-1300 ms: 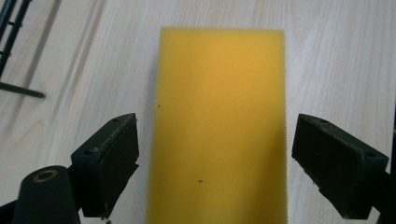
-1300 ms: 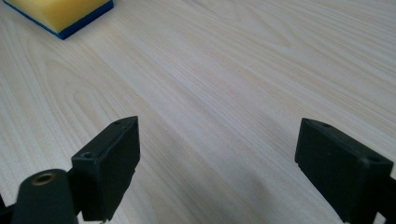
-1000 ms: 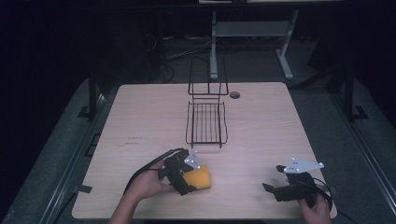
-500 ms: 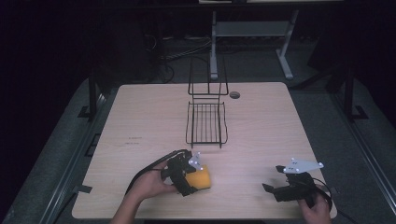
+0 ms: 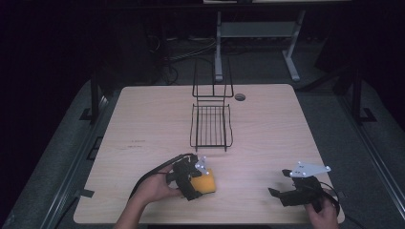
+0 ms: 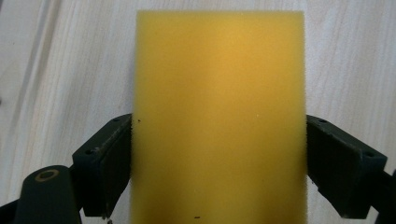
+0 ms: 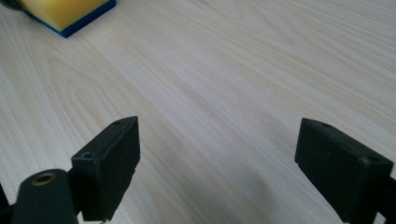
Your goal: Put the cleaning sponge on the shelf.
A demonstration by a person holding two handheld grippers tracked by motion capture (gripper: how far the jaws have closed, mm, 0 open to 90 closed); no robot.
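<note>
Wood table [image 5: 143, 124]; left gripper [image 5: 203, 180] clamps unlabelled sponge [image 6: 219, 116].

On the pale wooden tabletop [image 5: 267, 129] there are one yellow rectangular foam sponge with a blue underside [image 6: 218, 116], sitting between the jaws of the left claw [image 5: 199, 179], one black wire basket [image 5: 211, 125] farther out beyond that claw, and two black claws in all, the right claw [image 5: 279, 193] well apart.

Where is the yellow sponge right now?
In the high view the sponge lies near the table's front edge, left of centre, between the jaws of the left gripper, in front of the wire rack.
</note>
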